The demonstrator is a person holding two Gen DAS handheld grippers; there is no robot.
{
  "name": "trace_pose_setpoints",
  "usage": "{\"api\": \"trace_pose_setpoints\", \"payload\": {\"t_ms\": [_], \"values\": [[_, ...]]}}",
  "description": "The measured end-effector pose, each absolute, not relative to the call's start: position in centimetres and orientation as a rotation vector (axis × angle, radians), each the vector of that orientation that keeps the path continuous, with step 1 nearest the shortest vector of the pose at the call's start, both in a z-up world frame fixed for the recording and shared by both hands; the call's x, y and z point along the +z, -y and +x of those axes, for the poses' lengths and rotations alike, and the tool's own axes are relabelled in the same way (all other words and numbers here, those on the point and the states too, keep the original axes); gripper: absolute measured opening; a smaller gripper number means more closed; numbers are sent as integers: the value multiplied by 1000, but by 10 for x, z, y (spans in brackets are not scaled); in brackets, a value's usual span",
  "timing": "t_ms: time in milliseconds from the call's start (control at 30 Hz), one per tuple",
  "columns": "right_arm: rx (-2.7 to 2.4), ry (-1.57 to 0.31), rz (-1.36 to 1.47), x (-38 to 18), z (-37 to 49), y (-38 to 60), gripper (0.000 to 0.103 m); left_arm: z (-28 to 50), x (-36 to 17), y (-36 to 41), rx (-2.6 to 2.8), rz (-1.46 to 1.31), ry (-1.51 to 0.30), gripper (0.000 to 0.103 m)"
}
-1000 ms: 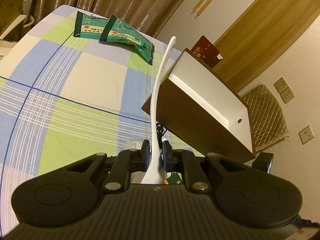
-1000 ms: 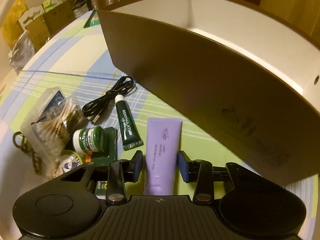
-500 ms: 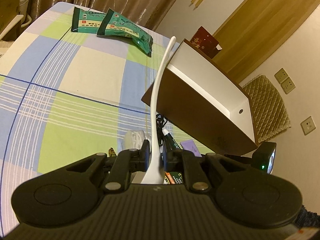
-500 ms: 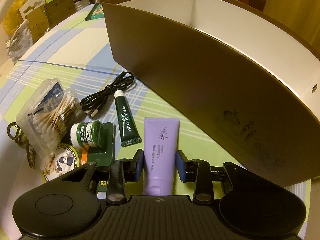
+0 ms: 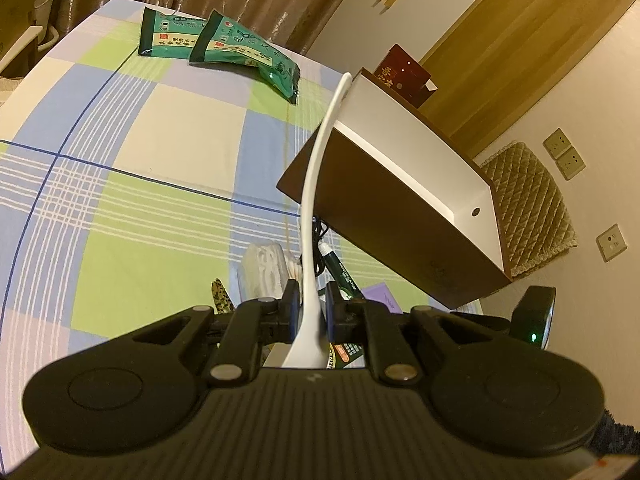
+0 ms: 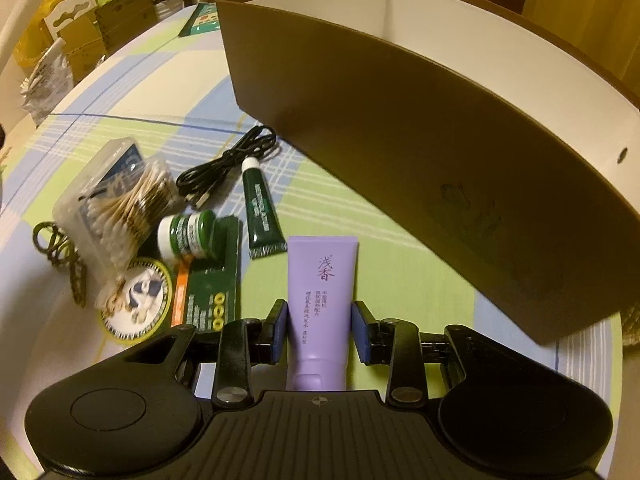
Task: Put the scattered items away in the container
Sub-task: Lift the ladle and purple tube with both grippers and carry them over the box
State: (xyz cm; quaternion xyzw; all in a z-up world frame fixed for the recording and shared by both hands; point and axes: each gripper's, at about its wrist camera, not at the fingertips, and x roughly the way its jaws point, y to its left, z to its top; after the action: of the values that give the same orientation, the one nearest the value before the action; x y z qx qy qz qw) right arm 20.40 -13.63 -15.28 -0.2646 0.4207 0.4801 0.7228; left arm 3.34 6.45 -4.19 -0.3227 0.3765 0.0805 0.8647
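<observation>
My left gripper (image 5: 307, 307) is shut on a long white shoehorn (image 5: 320, 168), held above the table; its tip reaches the near corner of the brown box (image 5: 400, 216) with a white inside. My right gripper (image 6: 320, 326) is closed against the sides of a purple tube (image 6: 322, 280), lifted slightly over the table before the brown box (image 6: 420, 152). On the cloth to the left lie a green tube (image 6: 262, 210), a black cable (image 6: 228, 164), a cotton-swab box (image 6: 116, 196), a small green jar (image 6: 186, 234), a green card (image 6: 208, 292), a round badge (image 6: 136, 300) and a keychain (image 6: 60, 256).
Two green snack packets (image 5: 224, 48) lie at the far end of the checked tablecloth (image 5: 120, 184). A red carton (image 5: 404, 76) stands behind the box. Bags and cartons (image 6: 80, 36) stand beyond the table's left edge.
The left gripper has risen and pulled back with the shoehorn, so more scattered items show below it. The right gripper has lifted the purple tube and backed off a little from the box.
</observation>
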Motion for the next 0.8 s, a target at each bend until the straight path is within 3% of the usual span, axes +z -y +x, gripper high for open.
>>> {"api": "trace_pose_setpoints", "payload": {"t_ms": [467, 800], "values": [[1065, -996, -511, -137, 195, 183, 31, 45, -43, -54, 128, -659, -805, 10], [1110, -907, -423, -76, 200, 209, 31, 67, -30, -44, 56, -602, -814, 9]]}}
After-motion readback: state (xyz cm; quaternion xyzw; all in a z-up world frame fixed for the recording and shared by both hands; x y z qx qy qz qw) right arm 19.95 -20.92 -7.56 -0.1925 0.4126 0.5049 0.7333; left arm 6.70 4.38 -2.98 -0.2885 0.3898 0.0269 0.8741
